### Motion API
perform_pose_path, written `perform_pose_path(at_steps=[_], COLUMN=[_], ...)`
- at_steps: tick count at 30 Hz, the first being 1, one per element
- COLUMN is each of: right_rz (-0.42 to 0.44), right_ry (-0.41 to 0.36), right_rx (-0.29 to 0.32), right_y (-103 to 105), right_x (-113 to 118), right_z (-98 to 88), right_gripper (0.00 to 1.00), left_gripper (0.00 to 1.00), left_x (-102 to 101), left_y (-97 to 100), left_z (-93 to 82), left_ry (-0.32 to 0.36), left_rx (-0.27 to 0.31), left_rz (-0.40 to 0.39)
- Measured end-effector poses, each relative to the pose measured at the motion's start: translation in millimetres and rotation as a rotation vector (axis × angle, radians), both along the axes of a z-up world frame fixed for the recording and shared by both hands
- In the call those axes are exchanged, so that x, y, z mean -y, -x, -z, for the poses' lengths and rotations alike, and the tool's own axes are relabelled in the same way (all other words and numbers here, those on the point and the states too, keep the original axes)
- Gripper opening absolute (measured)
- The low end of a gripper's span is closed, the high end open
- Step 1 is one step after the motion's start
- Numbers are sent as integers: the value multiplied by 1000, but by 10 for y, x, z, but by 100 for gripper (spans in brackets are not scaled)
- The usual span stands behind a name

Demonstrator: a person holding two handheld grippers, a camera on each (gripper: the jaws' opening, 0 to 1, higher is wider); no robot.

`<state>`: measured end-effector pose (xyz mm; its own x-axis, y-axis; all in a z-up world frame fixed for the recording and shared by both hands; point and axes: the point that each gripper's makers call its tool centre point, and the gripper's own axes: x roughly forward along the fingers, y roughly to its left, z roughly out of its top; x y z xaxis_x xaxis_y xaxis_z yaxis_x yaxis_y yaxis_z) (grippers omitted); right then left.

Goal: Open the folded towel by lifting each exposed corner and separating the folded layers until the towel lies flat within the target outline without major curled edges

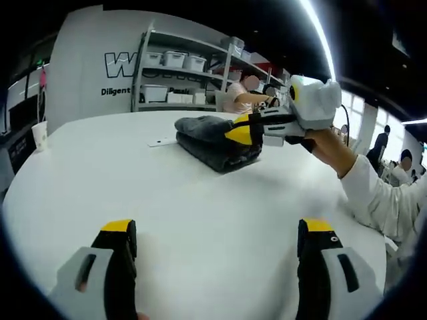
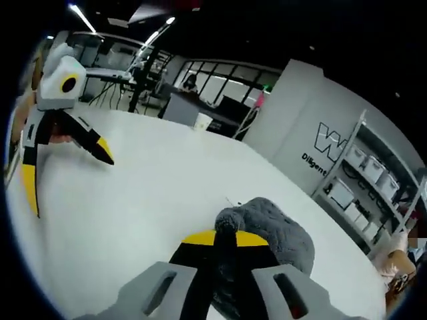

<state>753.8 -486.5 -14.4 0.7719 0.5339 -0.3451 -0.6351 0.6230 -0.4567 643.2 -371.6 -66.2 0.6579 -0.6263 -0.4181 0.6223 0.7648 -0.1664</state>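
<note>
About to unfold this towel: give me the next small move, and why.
Probably lift the right claw, peeling up the layer it has pinched. It is shut on the folded dark grey towel, which is still bundled on the white table, while the left claw hangs open, away from it.

Office or lab; storage shelving (image 1: 180,70), logo wall (image 1: 100,60)

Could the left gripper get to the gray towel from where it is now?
Probably yes. The left gripper is open over bare white table, with nothing lying between it and the folded towel. The right gripper is already shut on the towel's edge, so that side is taken.
</note>
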Motion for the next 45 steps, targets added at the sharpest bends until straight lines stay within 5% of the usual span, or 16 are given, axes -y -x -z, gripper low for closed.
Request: perform_pose_path(at_steps=[13, 24, 45], right_rz=[85, 179, 370], right_ry=[-297, -374, -463], right_rx=[3, 66, 106], right_y=[-60, -126, -163], right_x=[378, 817, 1512], right_z=[-468, -728, -821], right_gripper=[0, 0, 1], left_gripper=[98, 98, 98], left_x=[8, 22, 9], left_y=[13, 9, 27], left_z=[29, 65, 115], left_ry=[-6, -25, -50], left_rx=[-10, -20, -34], left_rz=[3, 12, 16])
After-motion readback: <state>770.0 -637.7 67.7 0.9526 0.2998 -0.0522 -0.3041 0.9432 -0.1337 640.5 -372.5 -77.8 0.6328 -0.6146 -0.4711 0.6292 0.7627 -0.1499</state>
